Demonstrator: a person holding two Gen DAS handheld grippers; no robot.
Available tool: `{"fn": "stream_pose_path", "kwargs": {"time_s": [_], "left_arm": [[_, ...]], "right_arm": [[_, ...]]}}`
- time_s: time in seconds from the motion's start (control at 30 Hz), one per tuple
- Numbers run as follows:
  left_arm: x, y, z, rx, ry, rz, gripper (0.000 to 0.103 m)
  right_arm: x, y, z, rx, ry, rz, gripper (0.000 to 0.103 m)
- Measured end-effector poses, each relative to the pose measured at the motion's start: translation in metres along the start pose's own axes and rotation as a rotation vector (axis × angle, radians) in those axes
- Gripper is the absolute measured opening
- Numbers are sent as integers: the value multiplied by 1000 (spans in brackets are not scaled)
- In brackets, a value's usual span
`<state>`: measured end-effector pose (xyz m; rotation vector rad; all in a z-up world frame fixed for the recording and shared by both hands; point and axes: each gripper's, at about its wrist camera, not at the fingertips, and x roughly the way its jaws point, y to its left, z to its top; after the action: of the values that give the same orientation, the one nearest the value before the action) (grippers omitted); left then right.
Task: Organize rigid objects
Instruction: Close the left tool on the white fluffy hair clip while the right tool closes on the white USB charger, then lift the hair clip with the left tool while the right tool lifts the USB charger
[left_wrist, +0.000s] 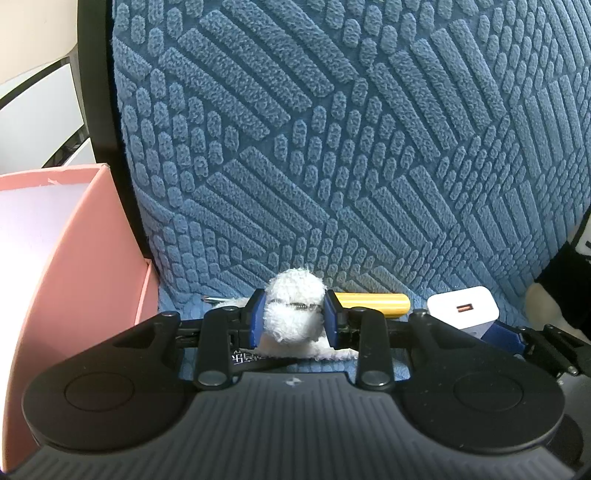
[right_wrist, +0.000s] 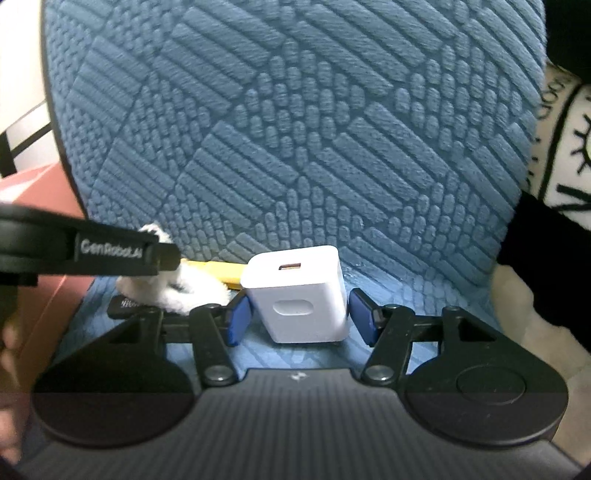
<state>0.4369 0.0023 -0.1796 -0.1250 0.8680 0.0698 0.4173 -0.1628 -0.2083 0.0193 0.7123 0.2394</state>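
My left gripper (left_wrist: 295, 319) is shut on a white fluffy toy (left_wrist: 295, 286) that rests on the blue seat, with both blue pads pressed into its pile. Behind the toy lies a yellow-handled screwdriver (left_wrist: 373, 303), metal tip pointing left. Right of it stands a white charger (left_wrist: 461, 308). In the right wrist view the charger (right_wrist: 295, 280) stands between the blue fingers of my right gripper (right_wrist: 301, 315), which is open, with a thin gap at the right pad. The left gripper's black body (right_wrist: 110, 254) reaches in from the left over the toy (right_wrist: 184, 290).
An open pink box (left_wrist: 74, 258) stands at the left of the seat. The blue textured backrest (left_wrist: 332, 147) rises close behind the objects. A black and white cushion (right_wrist: 569, 147) lies at the right. A black lettered tag (left_wrist: 258, 360) lies under the toy.
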Motion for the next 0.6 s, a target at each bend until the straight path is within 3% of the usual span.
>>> {"fn": "stream_pose_path", "kwargs": {"time_s": [0.23, 0.6], "left_arm": [[-12, -4, -7, 17, -12, -3, 37], [-37, -15, -32, 40, -35, -34, 37]], "right_arm": [[-5, -13, 9, 34, 5, 5, 58], [-55, -23, 8, 108, -6, 0, 57]]}}
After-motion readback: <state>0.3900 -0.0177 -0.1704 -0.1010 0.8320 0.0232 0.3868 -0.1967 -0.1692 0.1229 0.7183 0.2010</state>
